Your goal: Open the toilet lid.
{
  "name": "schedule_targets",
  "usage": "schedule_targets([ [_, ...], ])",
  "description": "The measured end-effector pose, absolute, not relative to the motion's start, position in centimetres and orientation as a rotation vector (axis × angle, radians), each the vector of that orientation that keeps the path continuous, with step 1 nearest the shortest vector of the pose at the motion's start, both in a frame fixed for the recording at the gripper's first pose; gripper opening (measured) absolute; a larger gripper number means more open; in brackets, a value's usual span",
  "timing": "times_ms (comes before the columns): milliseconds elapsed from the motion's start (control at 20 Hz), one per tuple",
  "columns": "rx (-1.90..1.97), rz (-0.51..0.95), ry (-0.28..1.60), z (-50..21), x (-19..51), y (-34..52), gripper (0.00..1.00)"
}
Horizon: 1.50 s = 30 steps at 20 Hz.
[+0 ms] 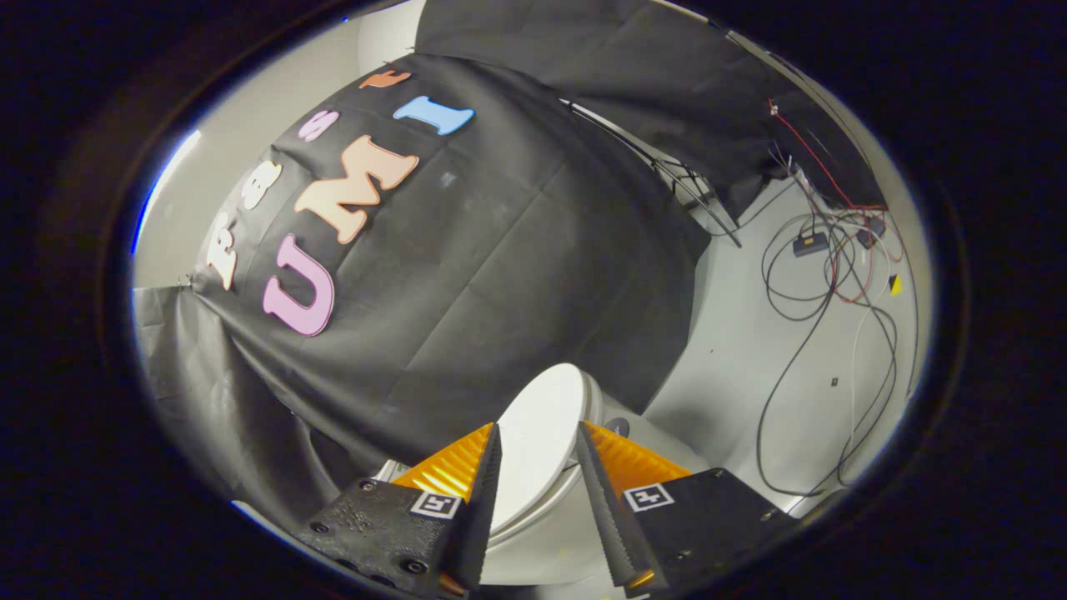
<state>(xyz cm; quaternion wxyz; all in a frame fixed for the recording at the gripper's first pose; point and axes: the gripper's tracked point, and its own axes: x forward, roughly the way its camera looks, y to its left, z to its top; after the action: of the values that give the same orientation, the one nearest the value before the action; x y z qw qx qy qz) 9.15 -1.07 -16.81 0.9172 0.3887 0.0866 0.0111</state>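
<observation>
The white toilet lid (546,392) shows as an oval in the gap between my fingers and just beyond their tips. It seems tilted up off the seat rim (533,512), which curves below it. My gripper (538,427) is open, its fingers standing apart on either side of the lid's lower part. I cannot tell whether either finger touches the lid. A white part of the toilet body (621,417) sits just right of the lid.
The black cloth wall (500,275) hangs close behind the toilet. To the right lies pale floor (733,367) with loose black and red cables (821,275) and a small black box (810,243).
</observation>
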Motion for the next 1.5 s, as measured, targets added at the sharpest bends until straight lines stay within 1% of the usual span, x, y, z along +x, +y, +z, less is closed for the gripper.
schedule_targets([
  [200, 0.882, 0.017, 0.198, -18.9, 11.0, -0.2, 0.56],
  [750, 1.105, -0.12, 0.301, -24.7, 16.3, -0.6, 0.56],
  [850, 1.133, -0.13, 0.326, -25.4, 17.1, -1.3, 0.51],
  [900, 1.149, -0.117, 0.313, -25.0, 17.3, -1.5, 0.46],
  [1000, 1.184, -0.101, 0.291, -24.6, 18.2, -2.2, 0.42],
  [1150, 1.214, -0.123, 0.297, -24.9, 19.6, -2.7, 0.33],
  [1250, 1.237, -0.112, 0.31, -25.1, 19.3, -2.5, 0.23],
  [1300, 1.259, -0.104, 0.301, -25.0, 19.3, -2.7, 0.14],
  [1400, 1.299, -0.067, 0.283, -24.7, 19.4, -2.7, 0.1],
  [1450, 1.317, -0.05, 0.276, -24.5, 19.4, -2.7, 0.09],
  [1500, 1.326, -0.039, 0.271, -24.6, 19.7, -2.5, 0.05],
])
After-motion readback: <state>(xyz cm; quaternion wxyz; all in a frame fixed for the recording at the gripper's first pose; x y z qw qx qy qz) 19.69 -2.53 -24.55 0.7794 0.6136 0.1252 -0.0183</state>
